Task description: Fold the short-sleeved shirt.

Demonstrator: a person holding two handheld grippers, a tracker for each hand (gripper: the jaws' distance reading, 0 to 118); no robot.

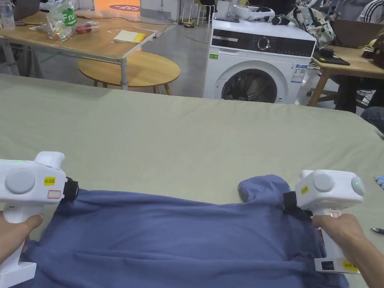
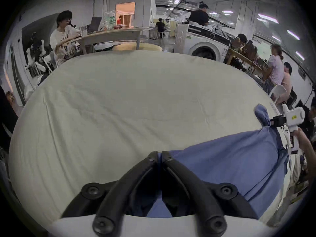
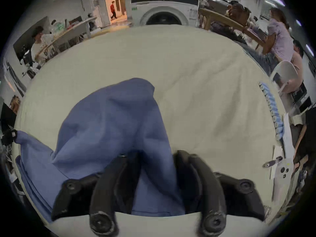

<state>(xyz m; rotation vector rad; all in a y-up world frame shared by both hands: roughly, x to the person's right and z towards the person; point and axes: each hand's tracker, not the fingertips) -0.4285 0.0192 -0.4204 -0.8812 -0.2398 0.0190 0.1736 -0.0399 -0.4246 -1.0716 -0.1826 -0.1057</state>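
Low in the head view, the left gripper (image 1: 71,188) and right gripper (image 1: 288,204) are pinching the blue shirt (image 1: 180,243), stretching it unfolded, with folding seemingly just starting.

The near part of the blue shirt (image 1: 180,240) is cut off by the bottom edge of the head view, so its lower hem and one sleeve cannot be made out. In that view the tips of the left tongs (image 1: 72,189) and the right tongs (image 1: 288,204) are buried in cloth. In the right gripper view the right tongs (image 3: 156,157) are blurred and draped by a fold, so the grip cannot be judged. The left tongs (image 3: 9,136) are cut off at nine o'clock. The small items (image 1: 378,182) at three o'clock are clipped by the edge and cannot be identified.
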